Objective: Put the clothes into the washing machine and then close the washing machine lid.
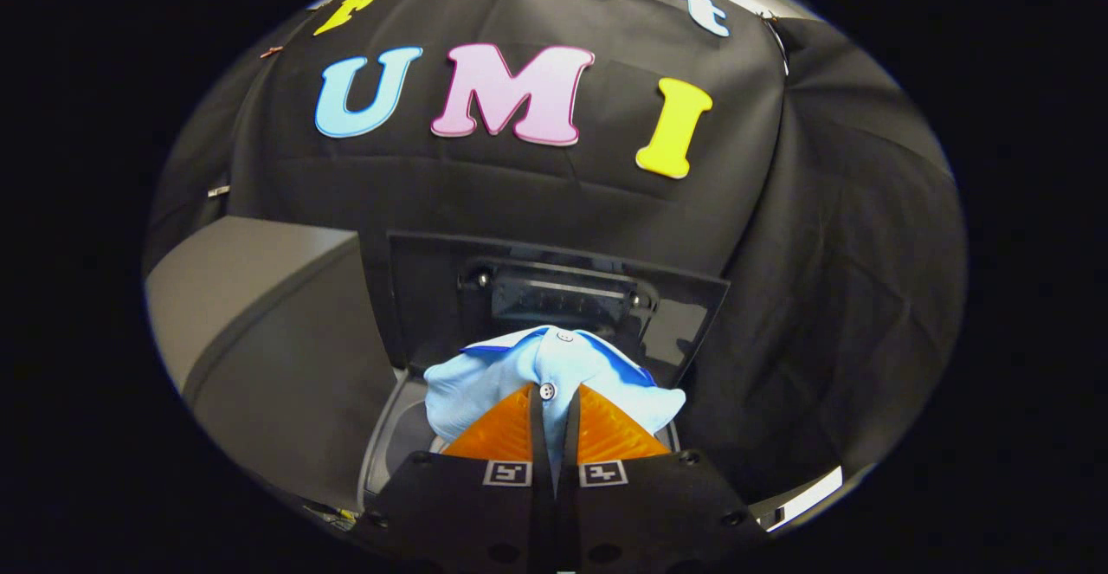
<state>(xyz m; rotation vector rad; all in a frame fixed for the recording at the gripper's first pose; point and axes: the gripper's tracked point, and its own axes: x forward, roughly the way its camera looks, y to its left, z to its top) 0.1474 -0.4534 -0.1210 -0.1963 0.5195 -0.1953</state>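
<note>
We are holding the shirt (554,366), a light blue one with darker blue trim and small buttons, pinched in the gripper (554,414). The orange fingers (498,435) are pressing almost together, with only a thin fold of cloth running down the narrow slot between them. The rest of the shirt is bunching up over and just beyond the fingertips, spreading to either side.

The relation that matters now is shirt to washing machine (394,435). The shirt is hanging right above the opening, whose pale rim is showing just below and to the left of the cloth. The lid (433,297) is standing up, open, directly beyond the shirt, with its dark inner face turned toward us.

We judge that the drop lies straight down from the fingers, not forward. How deep the drum goes we cannot tell, since the cloth is hiding it.
</note>
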